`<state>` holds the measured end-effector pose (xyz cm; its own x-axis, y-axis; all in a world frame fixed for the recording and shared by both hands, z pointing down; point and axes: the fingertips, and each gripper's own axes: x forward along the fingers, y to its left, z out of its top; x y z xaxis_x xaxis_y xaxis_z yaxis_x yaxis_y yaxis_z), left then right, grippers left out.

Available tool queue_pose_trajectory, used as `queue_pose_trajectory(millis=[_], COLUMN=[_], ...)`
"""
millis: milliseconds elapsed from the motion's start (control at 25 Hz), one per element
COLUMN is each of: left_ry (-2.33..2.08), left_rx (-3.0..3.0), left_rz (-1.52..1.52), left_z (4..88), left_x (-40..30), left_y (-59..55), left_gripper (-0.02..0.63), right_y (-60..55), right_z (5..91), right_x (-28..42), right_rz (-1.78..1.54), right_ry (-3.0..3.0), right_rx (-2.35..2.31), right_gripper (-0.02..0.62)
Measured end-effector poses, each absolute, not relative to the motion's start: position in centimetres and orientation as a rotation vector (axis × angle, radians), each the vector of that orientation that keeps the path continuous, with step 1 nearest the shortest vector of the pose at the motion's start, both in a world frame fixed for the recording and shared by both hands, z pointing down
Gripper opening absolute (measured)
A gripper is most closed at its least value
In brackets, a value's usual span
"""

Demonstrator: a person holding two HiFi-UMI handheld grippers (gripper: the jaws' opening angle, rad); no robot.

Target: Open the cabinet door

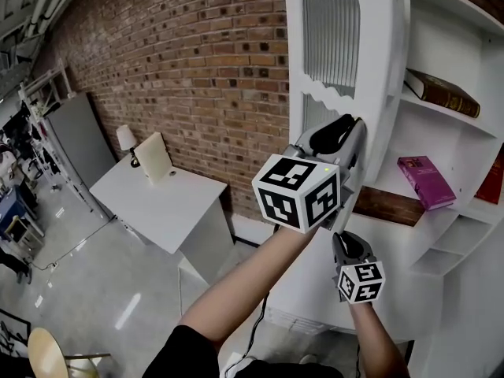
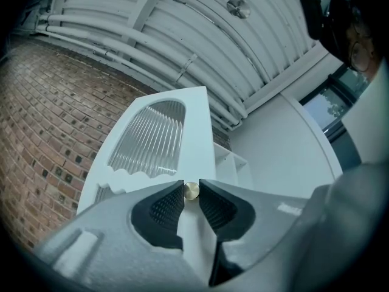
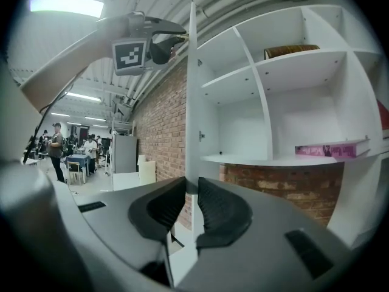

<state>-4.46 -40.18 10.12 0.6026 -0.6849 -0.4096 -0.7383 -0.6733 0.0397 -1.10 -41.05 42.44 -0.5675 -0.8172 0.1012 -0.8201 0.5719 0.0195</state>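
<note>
- We find the left gripper [image 2: 191,188] clenched on the small round brass knob [image 2: 191,191] of the white cabinet door [image 2: 197,123]. The knob sits squarely between the tips of the ribbed pads.
- The right gripper [image 3: 191,184] is on the same door, lower down than the knob. Its jaws are closed on the door's free edge, and the white board runs up between them.
- An arched ribbed glass panel [image 2: 149,139] is set in the door above the knob.
- The door stands swung well clear of the white open-shelved cabinet [image 3: 304,56] and shows edge-on in the right gripper view.
- Behind the door the shelves are exposed. A brown leather-look book [image 1: 445,93] lies on an upper shelf and a magenta book [image 1: 425,181] on the shelf below it.
- In our judgement the opening is largely done. At most a further swing on the hinges is left, followed by release of both grips.
- A red brick wall [image 1: 181,69] stands beyond the door, on its outer side.
</note>
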Motion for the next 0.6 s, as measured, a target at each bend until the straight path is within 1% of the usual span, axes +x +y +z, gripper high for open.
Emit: queue_pose_trajectory(millis=[600], left_ry=[1.13], left_rx=[-2.759], left_rz=[0.605], left_z=[10.3], left_x=[-9.2], left_y=[-38.0], left_gripper=[0.087], right_y=[-38.1], right_z=[42.6], right_x=[-5.8], right_rz=[0.053], right_ry=[-2.66], right_rx=[1.45], right_gripper=[0.064])
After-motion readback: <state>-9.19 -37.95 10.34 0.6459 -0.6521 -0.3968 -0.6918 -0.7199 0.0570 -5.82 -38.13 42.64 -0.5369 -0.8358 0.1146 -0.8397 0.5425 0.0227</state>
